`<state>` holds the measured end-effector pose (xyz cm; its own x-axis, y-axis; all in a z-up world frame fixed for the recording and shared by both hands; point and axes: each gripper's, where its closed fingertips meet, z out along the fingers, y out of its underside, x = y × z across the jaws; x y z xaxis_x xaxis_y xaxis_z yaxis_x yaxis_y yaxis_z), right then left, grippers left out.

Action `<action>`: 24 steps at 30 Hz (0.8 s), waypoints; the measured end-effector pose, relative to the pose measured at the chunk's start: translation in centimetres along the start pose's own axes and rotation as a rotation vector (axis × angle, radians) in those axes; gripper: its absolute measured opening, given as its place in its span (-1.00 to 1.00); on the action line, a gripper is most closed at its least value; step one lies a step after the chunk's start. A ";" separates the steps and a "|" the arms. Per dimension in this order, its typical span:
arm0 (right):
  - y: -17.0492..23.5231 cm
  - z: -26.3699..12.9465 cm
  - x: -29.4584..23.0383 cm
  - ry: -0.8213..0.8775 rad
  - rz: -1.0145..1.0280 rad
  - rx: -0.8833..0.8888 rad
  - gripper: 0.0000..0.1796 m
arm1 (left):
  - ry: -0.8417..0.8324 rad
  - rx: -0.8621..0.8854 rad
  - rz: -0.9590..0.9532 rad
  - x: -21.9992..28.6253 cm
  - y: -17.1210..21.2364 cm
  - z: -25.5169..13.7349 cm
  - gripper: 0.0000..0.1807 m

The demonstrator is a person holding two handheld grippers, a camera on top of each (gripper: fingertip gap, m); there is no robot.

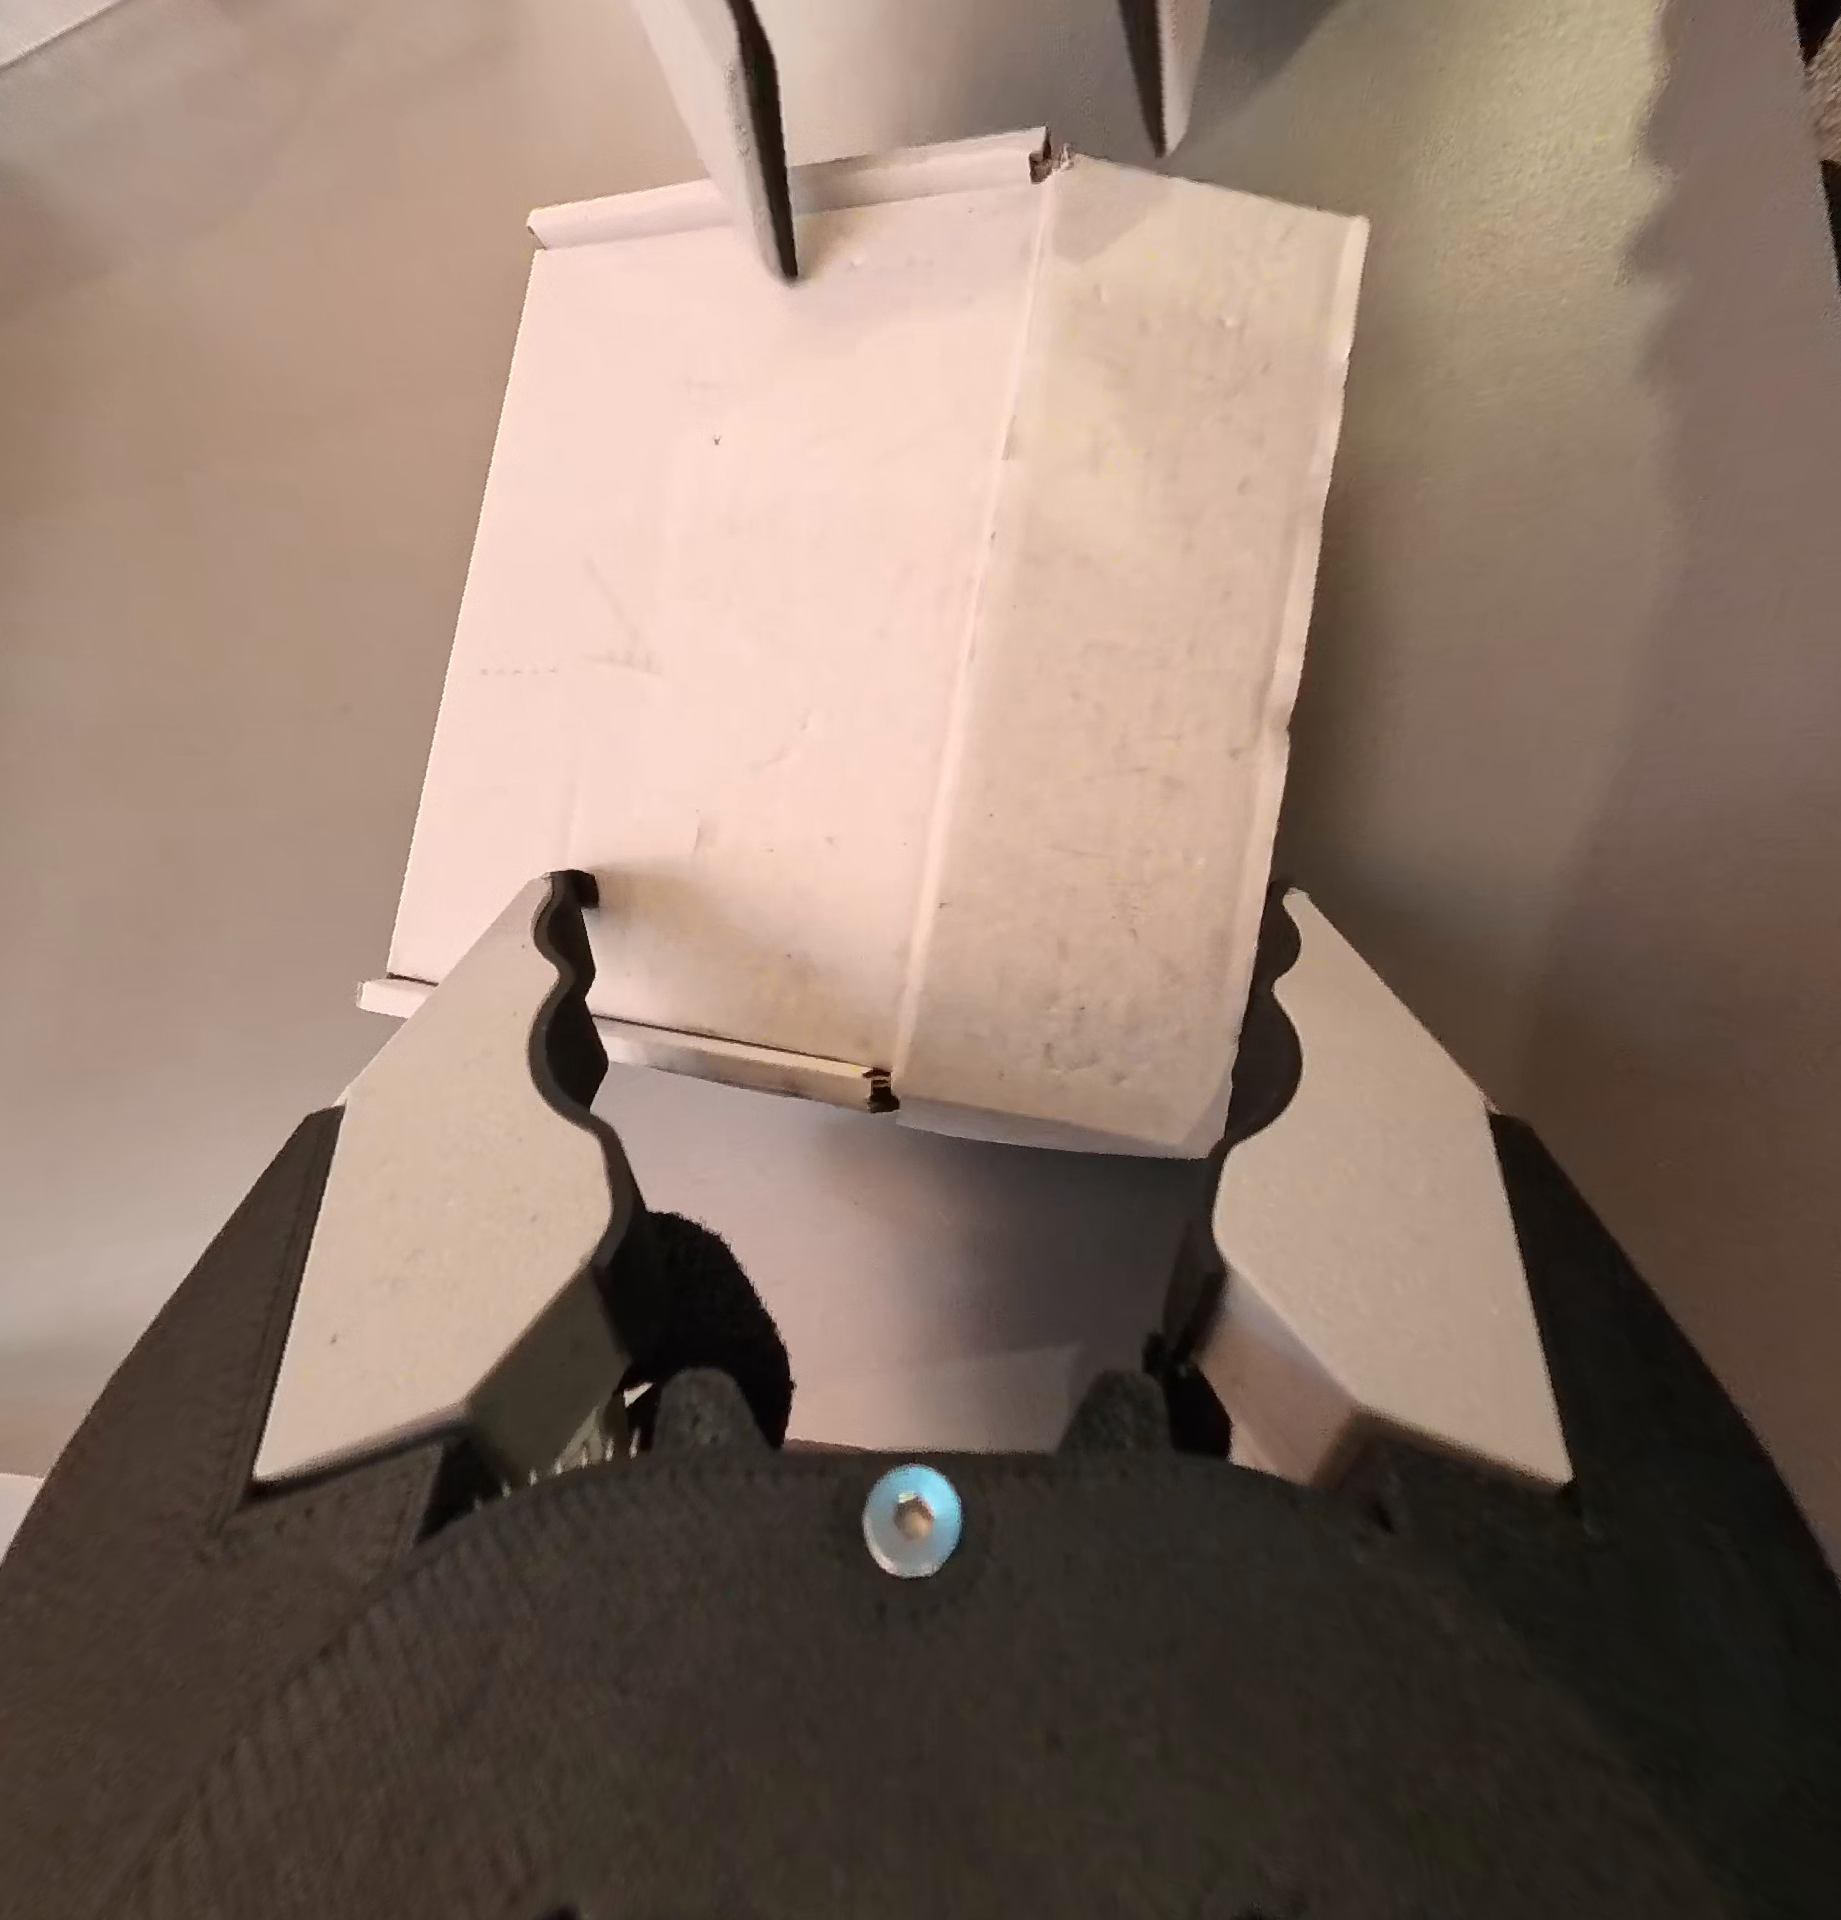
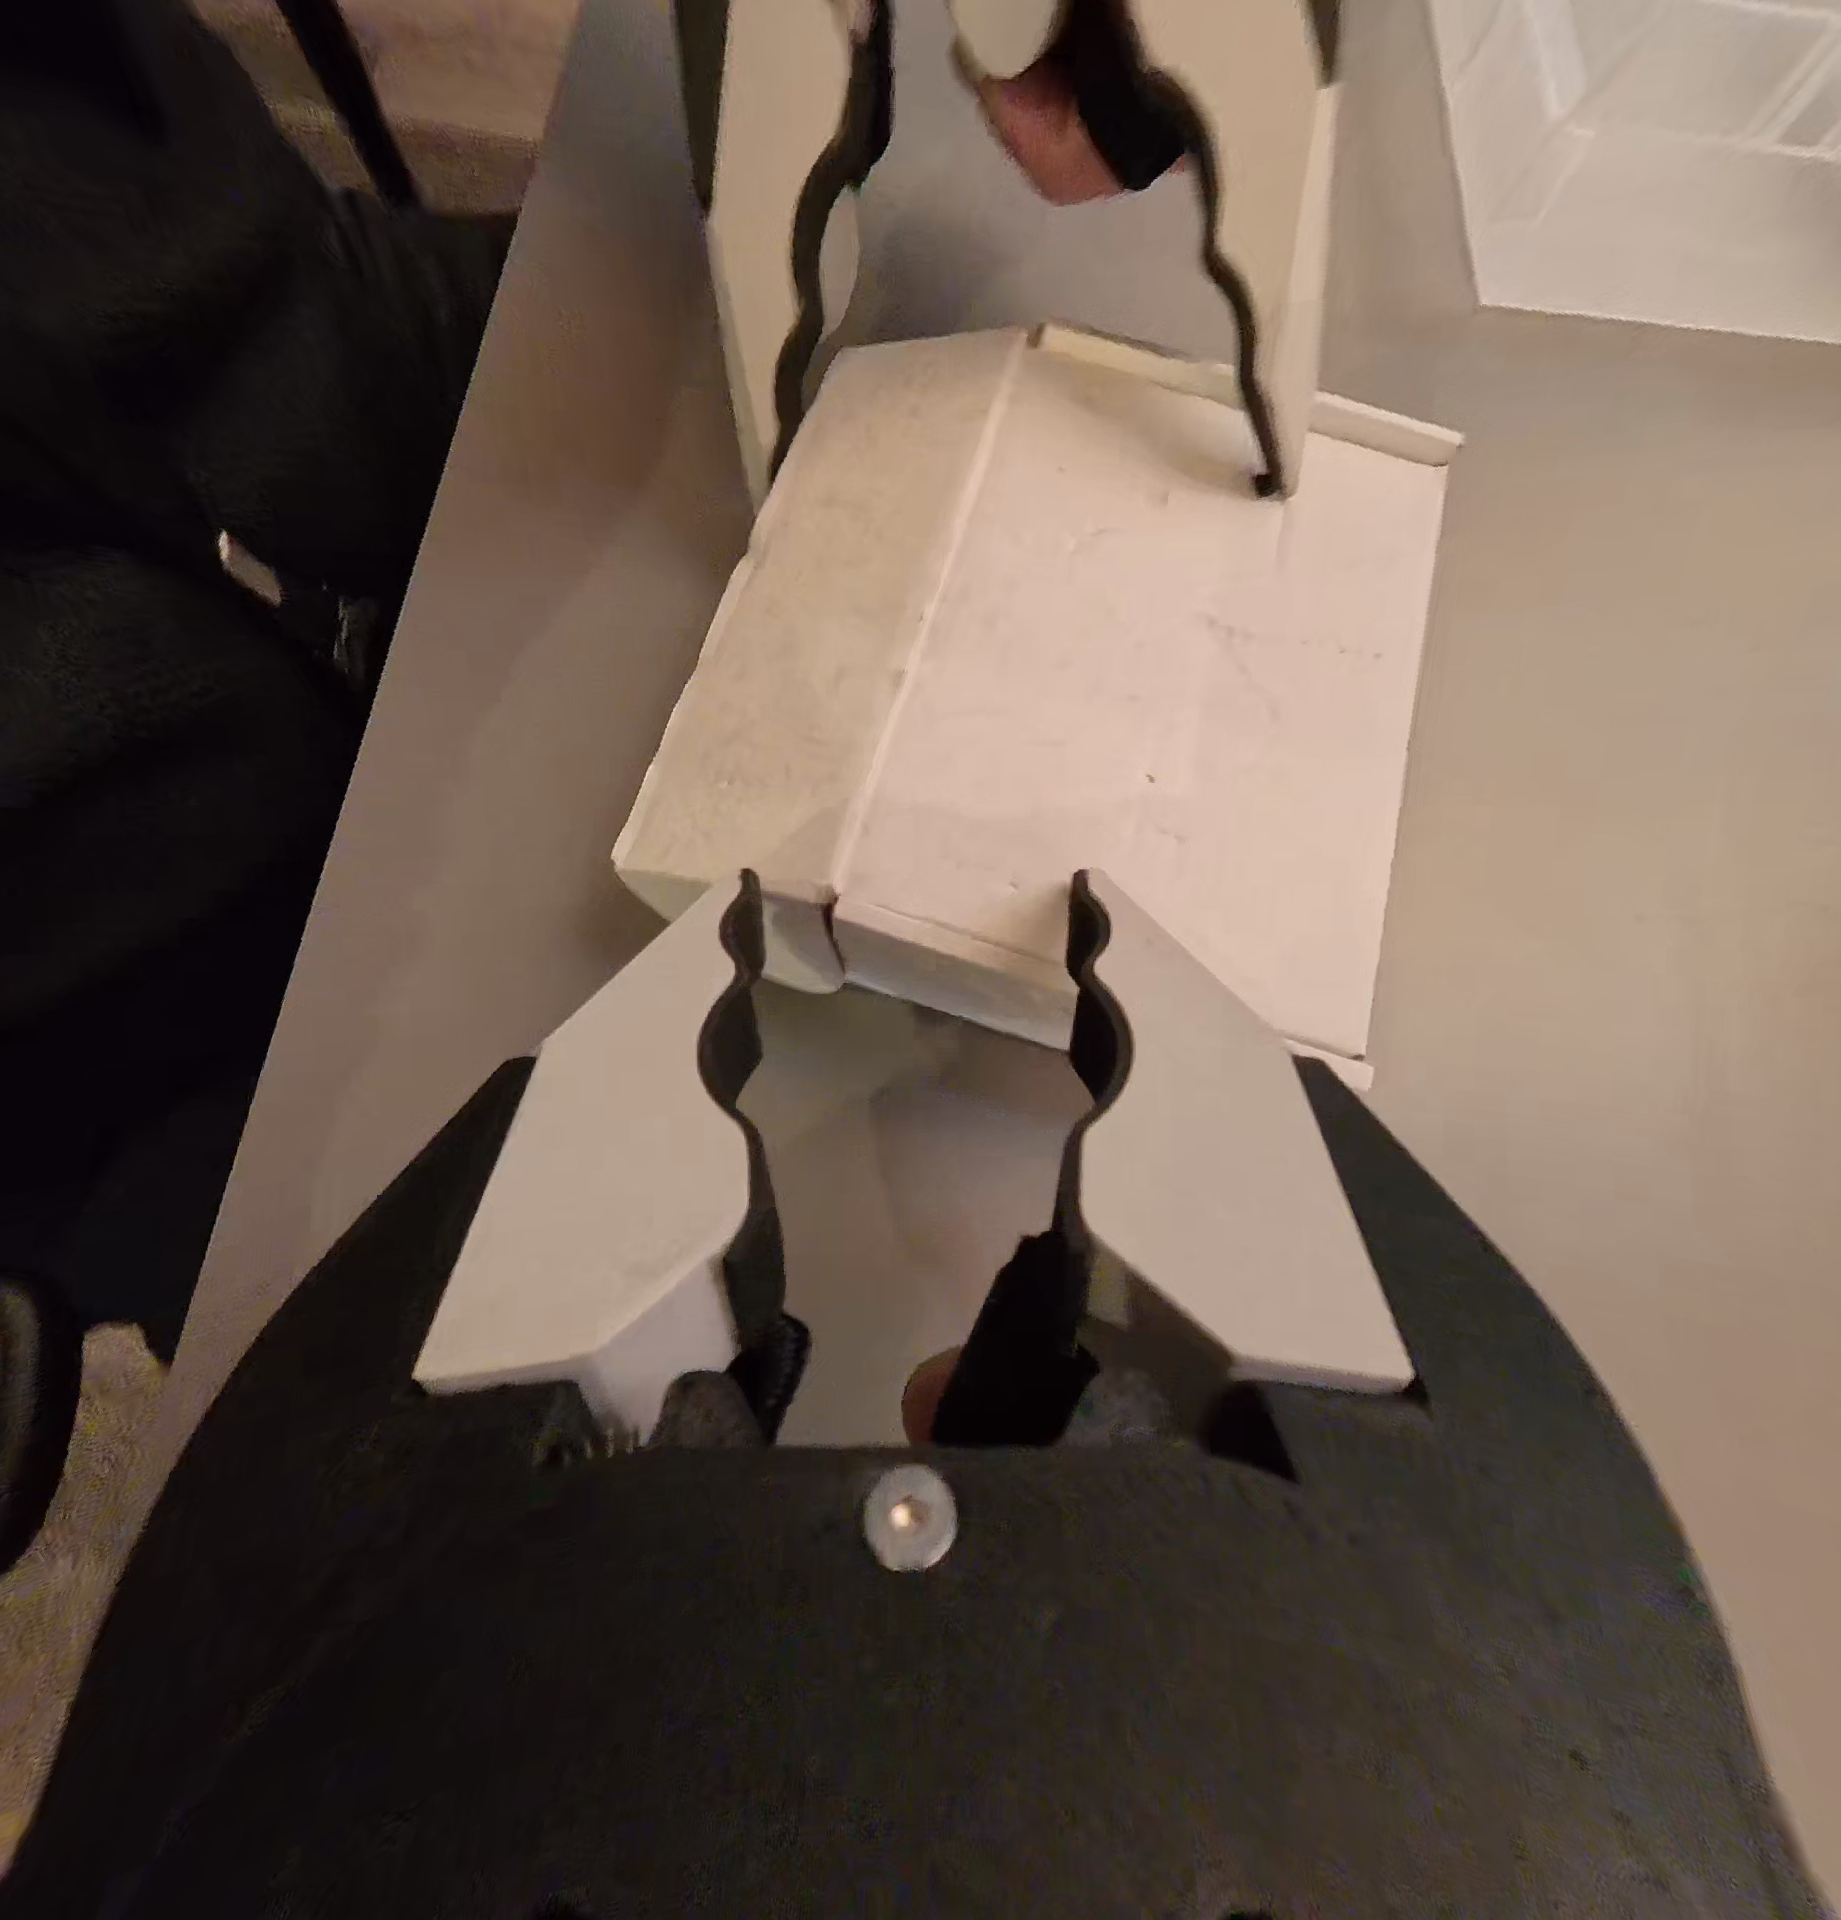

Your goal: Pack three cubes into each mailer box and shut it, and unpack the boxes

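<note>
A white mailer box [image 1: 791, 623] lies on the grey table [image 1: 220, 520] with its lid down. The lid's front flap [image 1: 1124, 675] slopes down over one long side. No cubes show. My left gripper [image 1: 926, 909] is open wide across the box's near end, one fingertip on the lid corner and the other beside the flap. In the right wrist view my right gripper [image 2: 916, 894] is open, with its fingertips at the other end of the box [image 2: 1103, 675]. One right finger [image 1: 765, 197] rests on the lid's far edge. The left gripper [image 2: 1030, 416] shows at the far end.
A white wire-style bin [image 2: 1674, 156] stands on the table beyond the box, to the right. The table edge [image 2: 428, 727] runs close along the box's flap side, and a person in dark clothing [image 2: 147, 520] is past it. Carpet shows below the edge.
</note>
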<state>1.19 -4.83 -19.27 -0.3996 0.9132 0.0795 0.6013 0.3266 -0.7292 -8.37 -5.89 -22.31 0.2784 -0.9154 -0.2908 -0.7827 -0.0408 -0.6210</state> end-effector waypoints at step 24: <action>0.8 0.7 0.9 0.143 -0.198 -0.145 -0.36 | 0.003 0.007 0.015 0.1 -0.1 0.1 0.40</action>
<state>0.84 -3.95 -20.25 -0.4240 0.8498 0.3131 0.6177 0.5242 -0.5862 -8.22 -5.93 -22.39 0.2648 -0.9172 -0.2978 -0.7830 -0.0242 -0.6216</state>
